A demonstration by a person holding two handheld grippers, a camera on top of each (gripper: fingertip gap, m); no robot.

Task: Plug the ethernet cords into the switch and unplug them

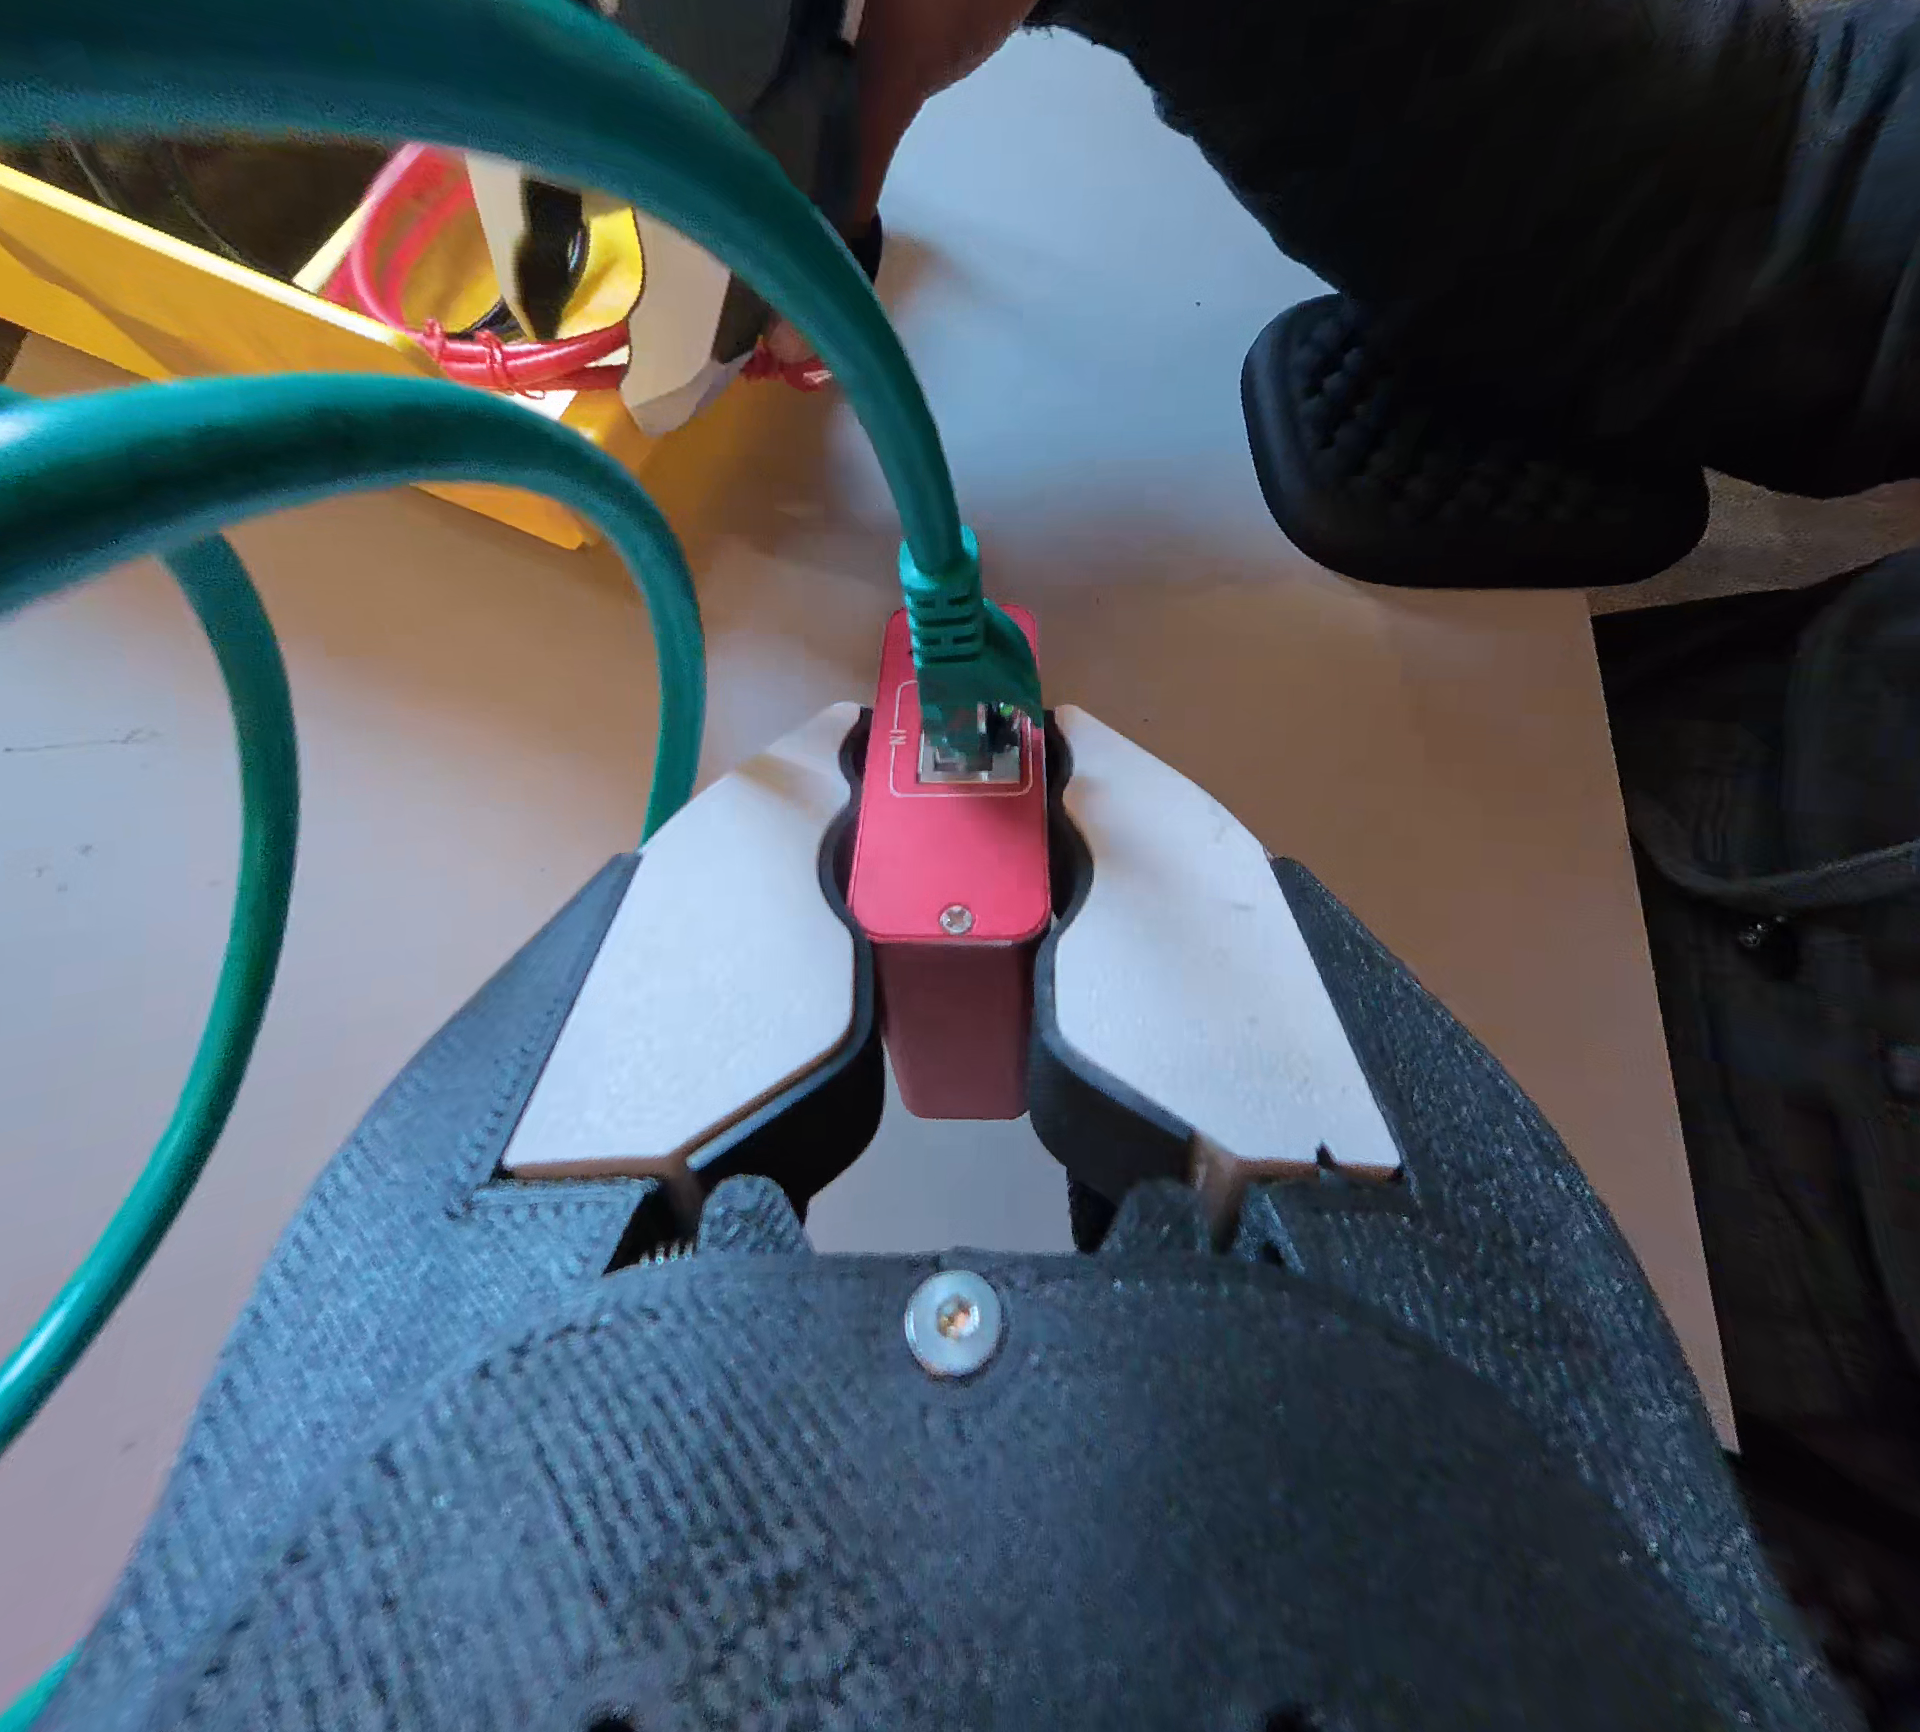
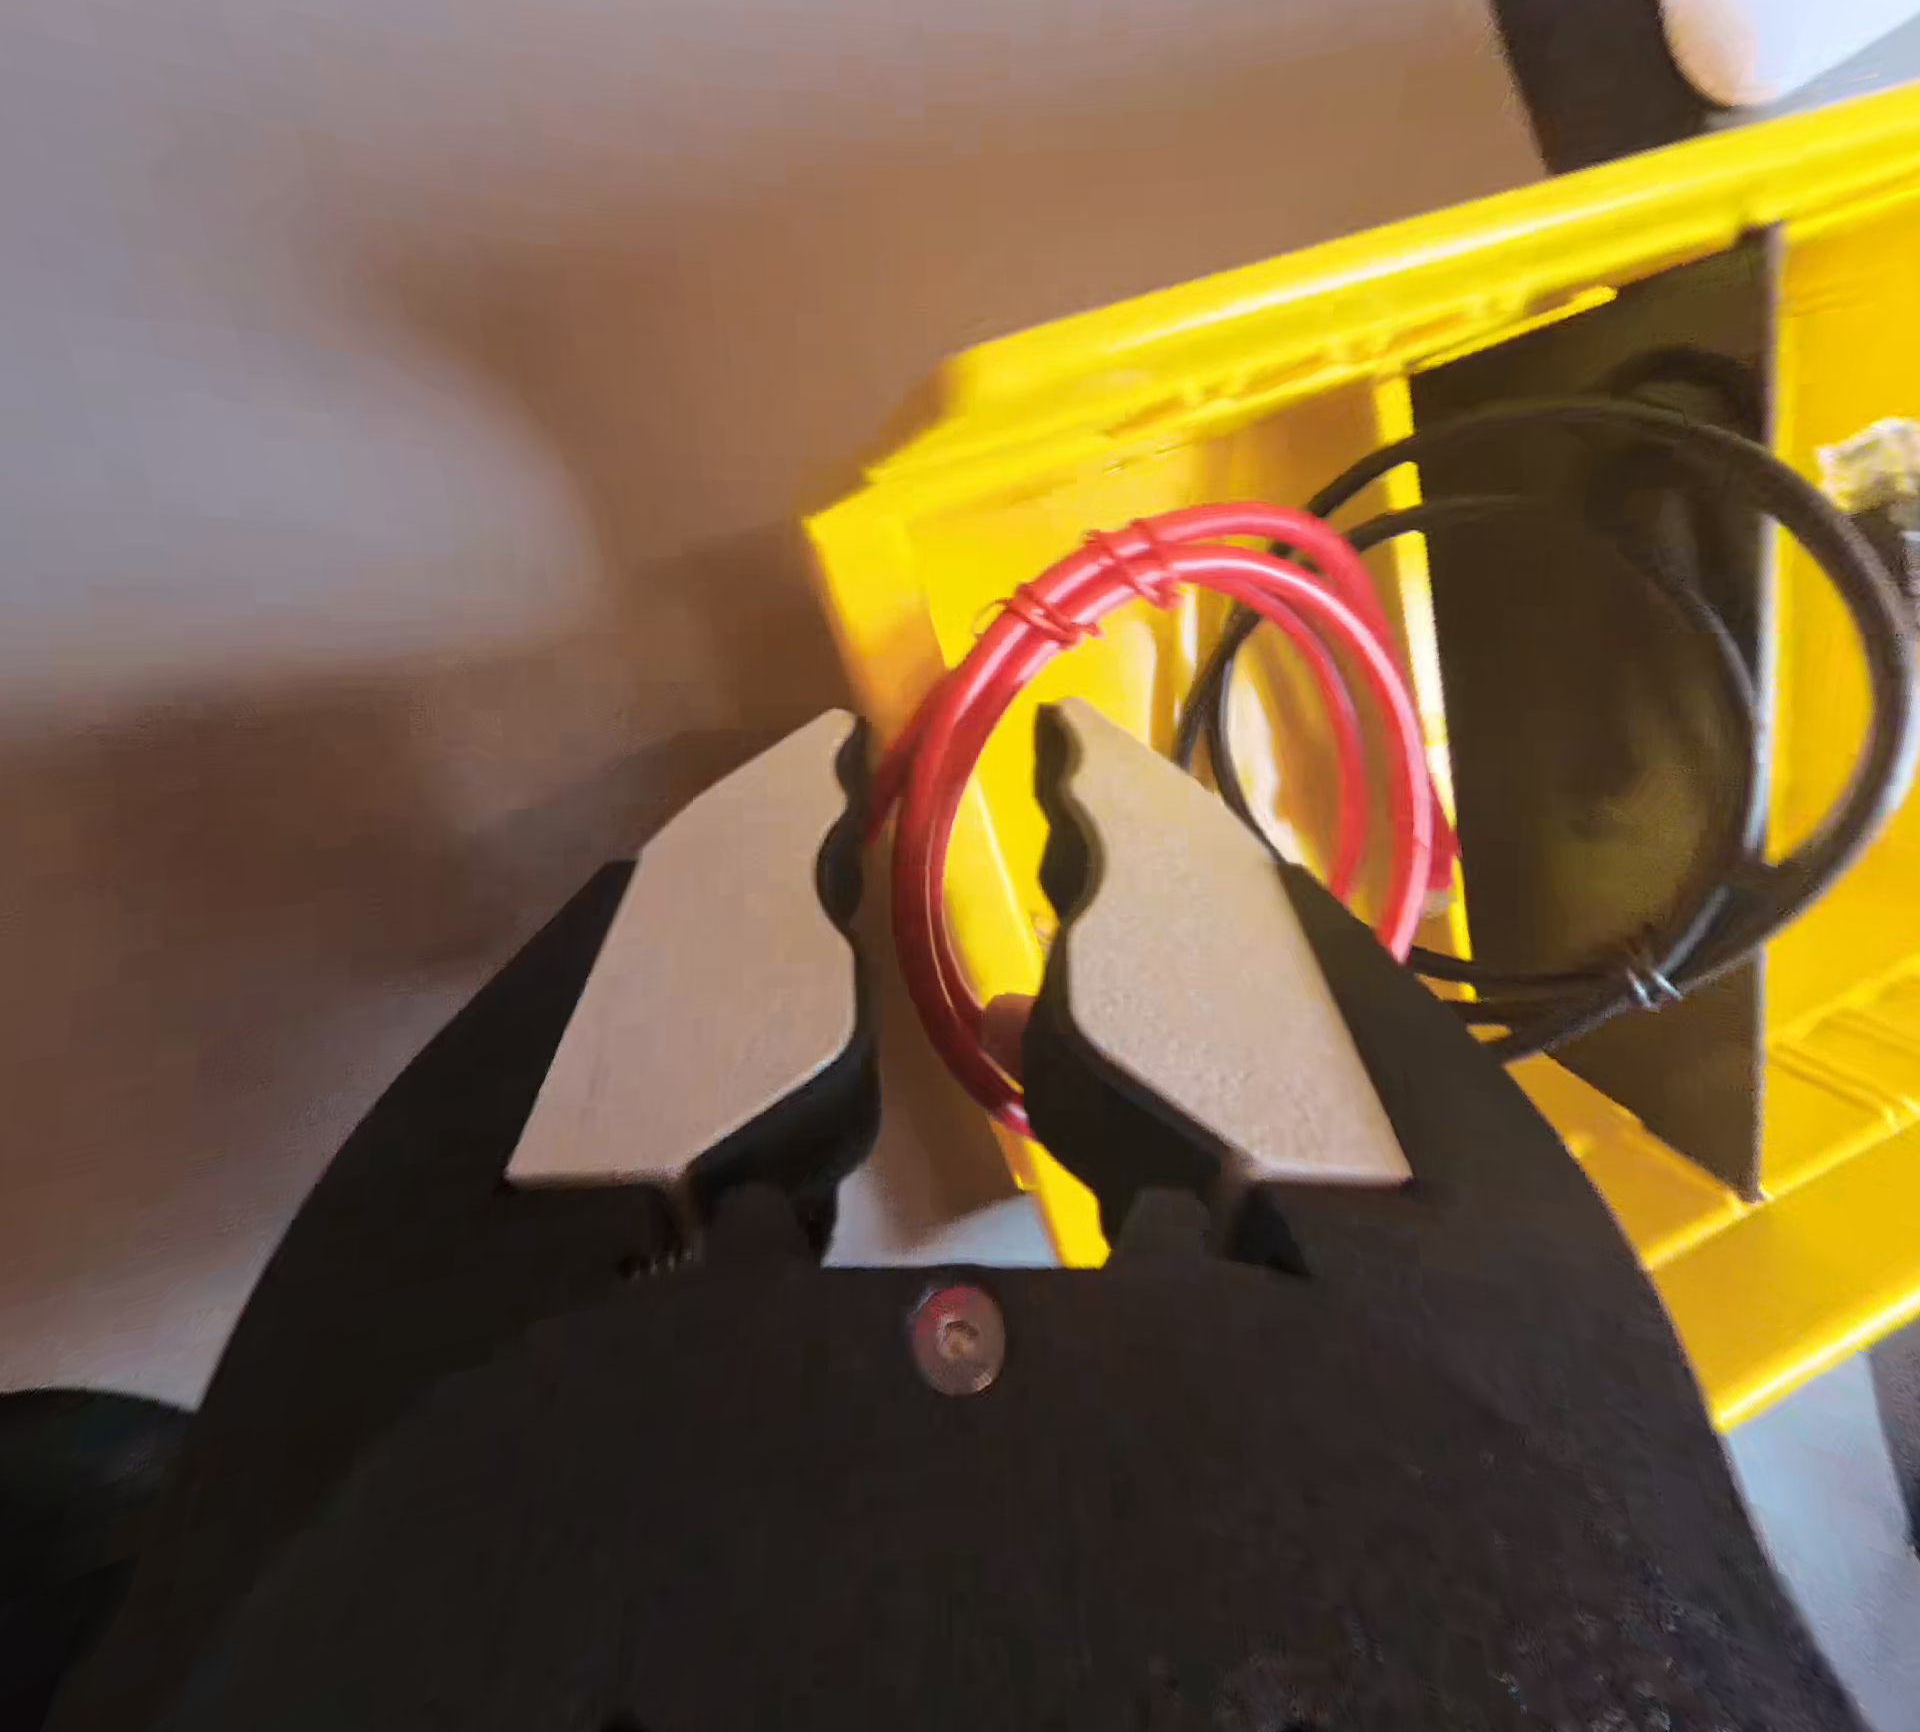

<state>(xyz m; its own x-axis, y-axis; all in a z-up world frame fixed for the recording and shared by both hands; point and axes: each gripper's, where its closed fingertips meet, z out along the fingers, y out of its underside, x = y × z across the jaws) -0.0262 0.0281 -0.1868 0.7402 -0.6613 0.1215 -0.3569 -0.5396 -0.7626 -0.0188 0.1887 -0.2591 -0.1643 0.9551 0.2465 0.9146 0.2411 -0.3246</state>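
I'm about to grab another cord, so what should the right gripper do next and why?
Probably close the right gripper on the red cord. Its jaws stand open astride the coiled loop in the yellow bin, gripping nothing. The left gripper holds the red switch, green cord at its port.

Switch (image 1: 951, 861) sits between the left gripper (image 1: 954, 732) fingers, on the table (image 1: 1299, 747). One ethernet cord (image 1: 904, 446) plugs into its top face, looping away left. Far left lies the bin (image 1: 156, 300); the right gripper (image 2: 948, 732) straddles a coiled cord (image 2: 1143, 560) at its near-left corner, with another coiled cord (image 2: 1766, 602) to the right inside.
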